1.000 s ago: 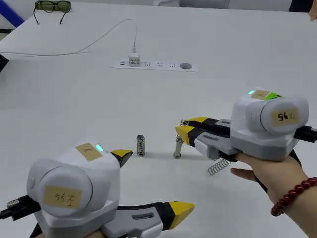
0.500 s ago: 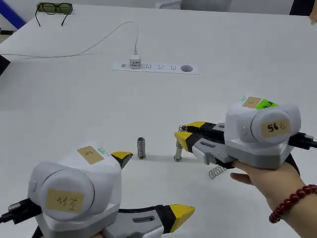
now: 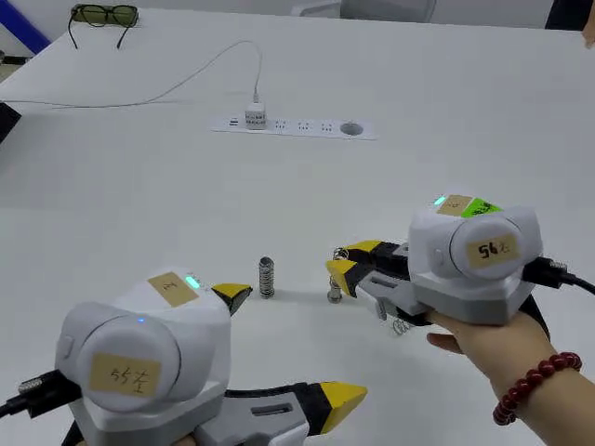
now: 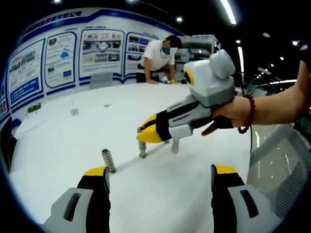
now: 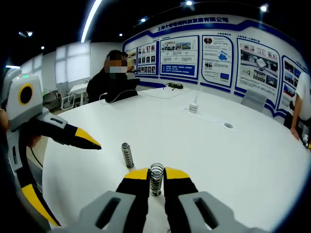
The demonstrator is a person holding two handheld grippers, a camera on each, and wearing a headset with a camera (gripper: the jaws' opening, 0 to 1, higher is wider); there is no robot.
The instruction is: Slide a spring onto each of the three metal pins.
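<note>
One spring stands clenched between the right gripper's jaws, toward the table's near edge; left gripper gapes released beside a spring-clad pin.

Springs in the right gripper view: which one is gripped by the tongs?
The held spring, clamped between the right tongs; the second spring stands alone, touched by nothing.

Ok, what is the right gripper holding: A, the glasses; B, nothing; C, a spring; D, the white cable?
C: in the right gripper view, the yellow jaws of the right gripper are shut on a spring pinched between them.
</note>
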